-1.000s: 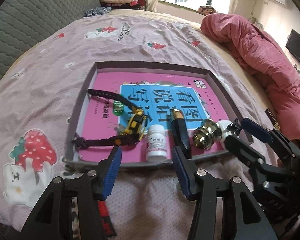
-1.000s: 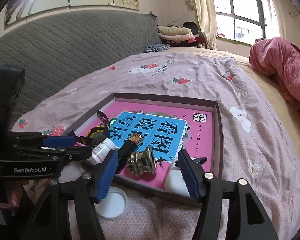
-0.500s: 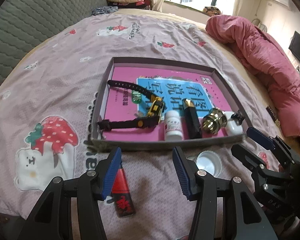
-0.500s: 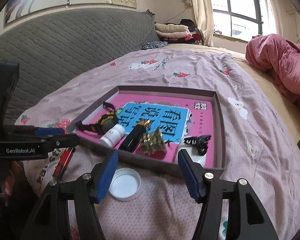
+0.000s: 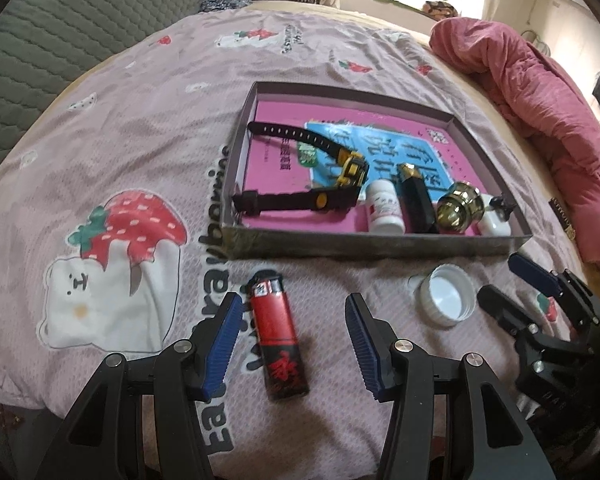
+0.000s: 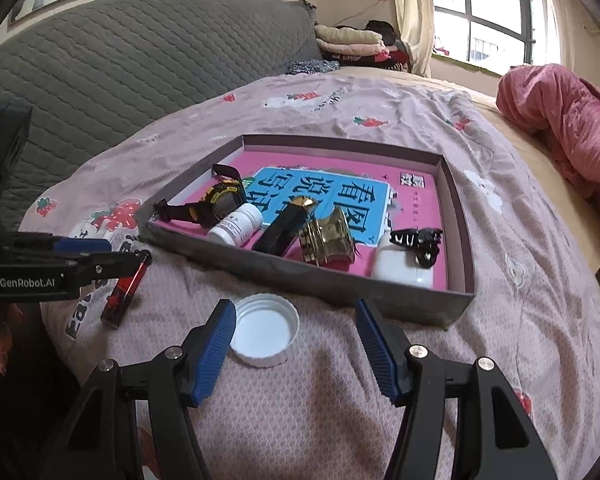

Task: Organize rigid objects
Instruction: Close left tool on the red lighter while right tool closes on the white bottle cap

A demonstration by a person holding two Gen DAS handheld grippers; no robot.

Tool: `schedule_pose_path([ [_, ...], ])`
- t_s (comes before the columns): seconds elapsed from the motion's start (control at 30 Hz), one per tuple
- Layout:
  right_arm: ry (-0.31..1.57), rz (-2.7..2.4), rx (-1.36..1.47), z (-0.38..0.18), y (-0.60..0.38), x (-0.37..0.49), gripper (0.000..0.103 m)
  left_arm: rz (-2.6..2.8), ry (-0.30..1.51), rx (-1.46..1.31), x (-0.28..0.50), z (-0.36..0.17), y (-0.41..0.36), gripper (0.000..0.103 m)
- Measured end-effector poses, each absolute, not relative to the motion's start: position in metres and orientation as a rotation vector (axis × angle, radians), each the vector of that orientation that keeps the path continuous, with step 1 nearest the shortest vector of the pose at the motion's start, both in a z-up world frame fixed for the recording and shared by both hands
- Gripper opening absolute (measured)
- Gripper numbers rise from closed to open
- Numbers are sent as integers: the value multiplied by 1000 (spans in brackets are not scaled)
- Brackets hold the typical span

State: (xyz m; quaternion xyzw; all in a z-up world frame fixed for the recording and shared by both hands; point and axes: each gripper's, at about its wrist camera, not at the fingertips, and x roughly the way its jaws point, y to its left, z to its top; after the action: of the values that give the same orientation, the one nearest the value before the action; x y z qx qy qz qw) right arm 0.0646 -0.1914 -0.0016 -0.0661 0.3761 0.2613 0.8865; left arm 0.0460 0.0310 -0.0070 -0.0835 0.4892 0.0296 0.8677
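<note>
While the red lighter [image 5: 278, 340] lies flat on the bedspread [image 5: 140, 128] before the tray [image 5: 380, 242], the left gripper [image 5: 292, 344] hovers over it, jaws spread, empty.

Daylight enters through the overexposed, glaring rear glass window [image 6: 496, 36]; focus sharp, soft shadows, strong fisheye distortion, dark corners.
</note>
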Motion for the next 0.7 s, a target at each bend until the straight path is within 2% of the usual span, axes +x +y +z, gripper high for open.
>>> schedule_pose_path([
  [0.7, 830, 554, -231, -24, -170, 58, 62, 102, 1091, -229, 40, -34, 45, 55],
])
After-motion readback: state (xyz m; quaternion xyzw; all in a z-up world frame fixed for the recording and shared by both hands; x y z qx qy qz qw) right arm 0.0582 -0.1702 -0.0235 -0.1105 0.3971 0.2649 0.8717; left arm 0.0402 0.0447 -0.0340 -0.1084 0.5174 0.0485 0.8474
